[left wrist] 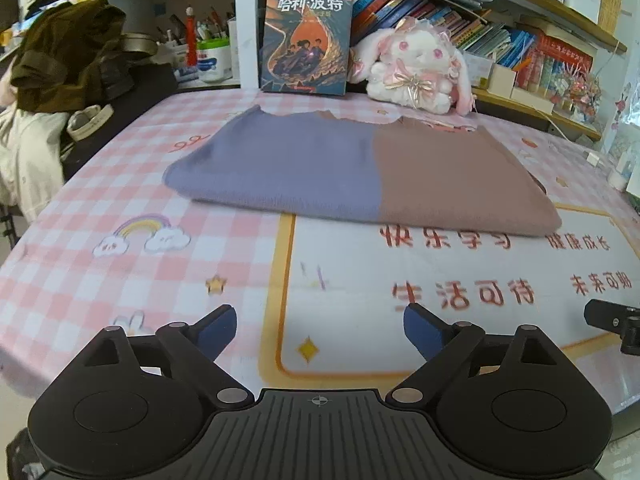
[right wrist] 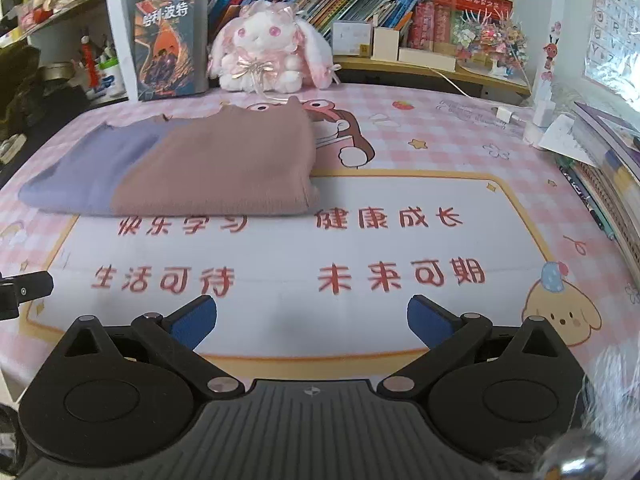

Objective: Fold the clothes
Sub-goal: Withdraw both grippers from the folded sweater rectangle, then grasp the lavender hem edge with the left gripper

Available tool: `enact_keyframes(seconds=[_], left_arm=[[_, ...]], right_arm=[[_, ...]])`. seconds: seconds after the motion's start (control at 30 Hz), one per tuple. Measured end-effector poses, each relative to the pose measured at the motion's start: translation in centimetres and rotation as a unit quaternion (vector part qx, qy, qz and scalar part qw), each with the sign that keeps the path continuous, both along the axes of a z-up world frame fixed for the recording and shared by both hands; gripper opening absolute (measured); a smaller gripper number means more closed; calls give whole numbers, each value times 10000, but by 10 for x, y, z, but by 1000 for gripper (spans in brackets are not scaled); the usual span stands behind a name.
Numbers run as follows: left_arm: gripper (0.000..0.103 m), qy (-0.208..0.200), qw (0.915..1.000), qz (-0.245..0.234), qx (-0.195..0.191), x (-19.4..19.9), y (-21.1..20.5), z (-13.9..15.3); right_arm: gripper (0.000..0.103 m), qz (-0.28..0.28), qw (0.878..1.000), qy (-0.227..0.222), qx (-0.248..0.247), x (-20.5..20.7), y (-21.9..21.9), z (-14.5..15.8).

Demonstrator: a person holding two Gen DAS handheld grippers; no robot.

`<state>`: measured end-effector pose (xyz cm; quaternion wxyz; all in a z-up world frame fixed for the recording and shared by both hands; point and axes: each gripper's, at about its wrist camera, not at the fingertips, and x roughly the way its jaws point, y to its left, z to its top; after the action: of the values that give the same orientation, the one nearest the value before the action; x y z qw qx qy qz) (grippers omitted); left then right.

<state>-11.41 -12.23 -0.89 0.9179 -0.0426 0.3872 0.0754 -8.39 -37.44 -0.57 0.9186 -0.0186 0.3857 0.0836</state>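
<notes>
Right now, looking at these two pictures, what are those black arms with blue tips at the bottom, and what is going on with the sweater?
No robot here: a person holds a two-finger gripper in each hand, each with a wide-angle camera looking forward along its fingers. One picture comes from the left gripper, the other from the right gripper. The black arms with blue pads are the gripper fingers. Both stand wide open with nothing between them, so nothing is held.

On the pink checked tablecloth lies a folded sweater, half purple, half dusty brown, apart from both grippers. Behind it a book stands upright beside a plush rabbit, before crowded bookshelves. The black part at each picture's side edge is likely the other gripper.
</notes>
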Motion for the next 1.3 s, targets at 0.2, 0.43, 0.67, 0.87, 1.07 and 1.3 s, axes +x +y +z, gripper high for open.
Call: enact_keyframes(seconds=[0.2,0.43,0.67,0.87,1.07,1.3], left_arm=[[93,8,9997,221,39,-15,-1,1],[93,9,9994,336,17,-11,11,3],[94,19,9998,199,-44,11,37,3],[94,60,9949,485,-880,38,82,2],[93,-90,9547,1189,-2728,60,140,-10],[82,-515,8643,1958,-4605,74,191,-38]], right_arm=[[103,183,9998,11,18,-8,-3,0],[103,280,9996,2,-9,-5,5,2],[103,141,9999,11,-21,10,28,3],[103,59,9999,36,-113,22,54,2],[103,-213,9995,23,-220,32,68,0],[103,-472,9981,1,-393,39,79,2]])
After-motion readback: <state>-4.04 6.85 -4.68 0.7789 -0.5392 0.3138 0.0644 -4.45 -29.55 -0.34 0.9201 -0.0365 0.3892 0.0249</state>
